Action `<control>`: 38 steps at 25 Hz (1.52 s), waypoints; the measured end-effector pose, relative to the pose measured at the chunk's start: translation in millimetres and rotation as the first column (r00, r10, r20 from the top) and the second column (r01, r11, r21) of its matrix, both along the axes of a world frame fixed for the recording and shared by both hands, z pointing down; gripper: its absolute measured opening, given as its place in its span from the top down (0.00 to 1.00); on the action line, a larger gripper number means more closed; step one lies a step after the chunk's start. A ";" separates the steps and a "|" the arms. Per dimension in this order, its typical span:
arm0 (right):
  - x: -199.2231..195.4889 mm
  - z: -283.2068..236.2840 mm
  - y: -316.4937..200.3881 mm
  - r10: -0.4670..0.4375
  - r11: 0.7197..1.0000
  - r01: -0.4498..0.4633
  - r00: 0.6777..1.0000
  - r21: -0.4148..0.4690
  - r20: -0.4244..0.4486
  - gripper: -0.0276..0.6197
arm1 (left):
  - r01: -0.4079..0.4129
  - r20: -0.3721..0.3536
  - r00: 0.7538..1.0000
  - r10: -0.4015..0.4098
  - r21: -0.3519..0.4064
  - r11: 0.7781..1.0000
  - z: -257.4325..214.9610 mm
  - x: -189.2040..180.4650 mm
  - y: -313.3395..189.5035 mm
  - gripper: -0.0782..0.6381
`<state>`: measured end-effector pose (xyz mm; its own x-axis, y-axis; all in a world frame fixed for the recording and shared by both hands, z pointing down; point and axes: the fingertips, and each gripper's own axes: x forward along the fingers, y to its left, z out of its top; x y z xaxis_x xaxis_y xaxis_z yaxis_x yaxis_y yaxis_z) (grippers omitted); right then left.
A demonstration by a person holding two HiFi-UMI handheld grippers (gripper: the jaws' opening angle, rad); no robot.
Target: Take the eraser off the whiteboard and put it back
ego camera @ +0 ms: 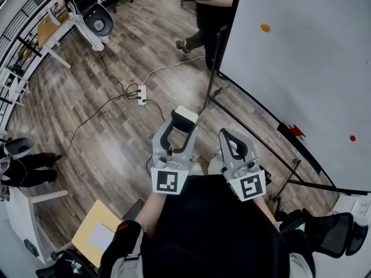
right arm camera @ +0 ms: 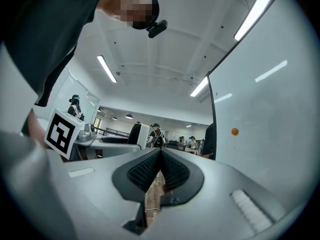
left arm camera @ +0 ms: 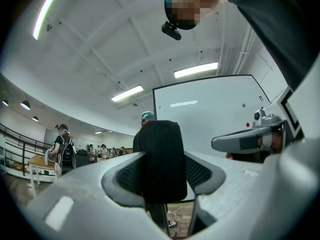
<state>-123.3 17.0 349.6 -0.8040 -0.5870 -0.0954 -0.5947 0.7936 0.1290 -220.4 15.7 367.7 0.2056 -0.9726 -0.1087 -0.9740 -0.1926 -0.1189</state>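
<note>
My grey left tool (ego camera: 181,124) and right tool (ego camera: 227,135) are wearing black-and-white square markers (ego camera: 168,182); the eraser (ego camera: 186,116) is showing a white back and black felt (finely ribbed); the white whiteboard (ego camera: 313,68) is carrying an orange dot (ego camera: 265,27).

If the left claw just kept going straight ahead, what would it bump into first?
Probably the whiteboard, near its edge: the left claw, gripping the eraser, aims about there. A person stands just beyond; depth is hard to judge.
</note>
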 end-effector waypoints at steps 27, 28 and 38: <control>36.9 5.4 -4.3 0.056 0.998 -0.057 0.998 -0.016 -0.013 0.95 | -0.094 0.014 0.995 0.094 0.016 0.995 -7.3 45.7 -19.9 0.57; 40.0 6.4 -7.9 0.059 0.998 -0.059 0.998 -0.018 -0.017 0.95 | -0.103 0.018 0.995 0.102 0.014 0.995 -7.6 49.9 -24.8 0.57; 69.5 8.2 -57.7 0.079 0.996 -0.080 0.997 -0.037 -0.009 0.95 | -0.163 0.029 0.986 0.162 0.043 0.986 -15.7 96.2 -83.6 0.57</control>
